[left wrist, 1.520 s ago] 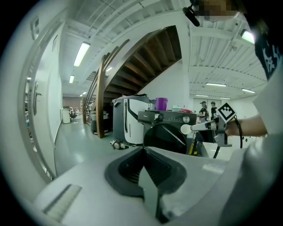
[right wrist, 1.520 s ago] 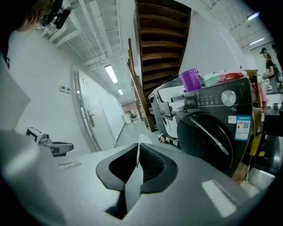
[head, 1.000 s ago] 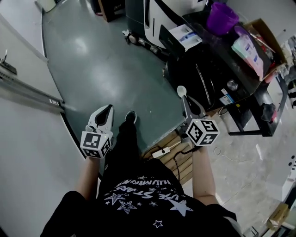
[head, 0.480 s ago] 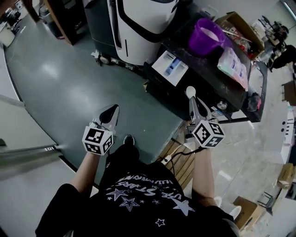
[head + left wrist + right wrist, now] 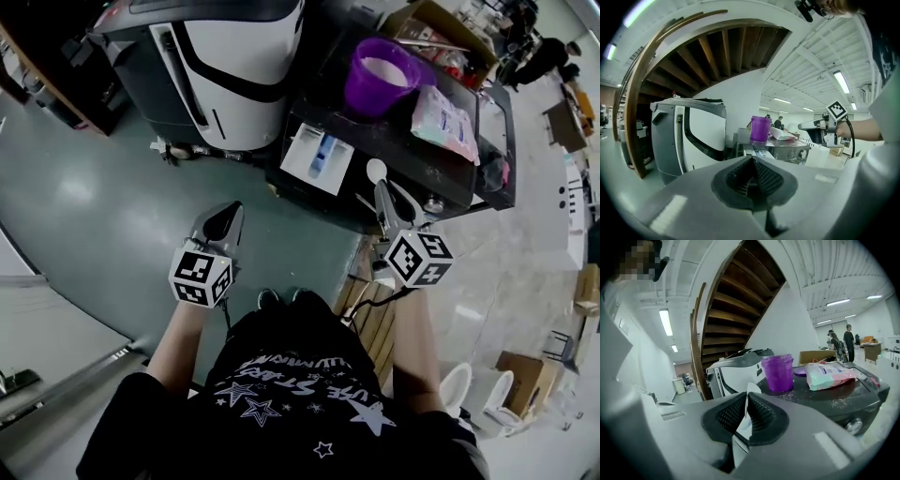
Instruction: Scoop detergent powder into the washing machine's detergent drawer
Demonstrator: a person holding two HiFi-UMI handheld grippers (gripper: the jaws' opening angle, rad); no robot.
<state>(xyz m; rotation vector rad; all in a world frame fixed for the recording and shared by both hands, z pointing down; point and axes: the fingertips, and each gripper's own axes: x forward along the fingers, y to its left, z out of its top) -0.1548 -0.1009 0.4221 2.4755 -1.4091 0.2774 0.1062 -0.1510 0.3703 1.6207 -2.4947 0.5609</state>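
Facing the washing machine, scoop in grip.

Clamps the right gripper on the handle of a white scoop, bowl raised and just short of the machine's front edge; in the right gripper view, handle pinched between the ribbed pads. Holds the left gripper over the green floor, well left of the machine, jaws pressed together on nothing. Has the detergent drawer pulled out at the machine's front left, white with a blue insert. On the black top: a lidless purple jar of pale powder, a pastel detergent bag just beside it. Left of the drawer, a white-and-grey appliance.
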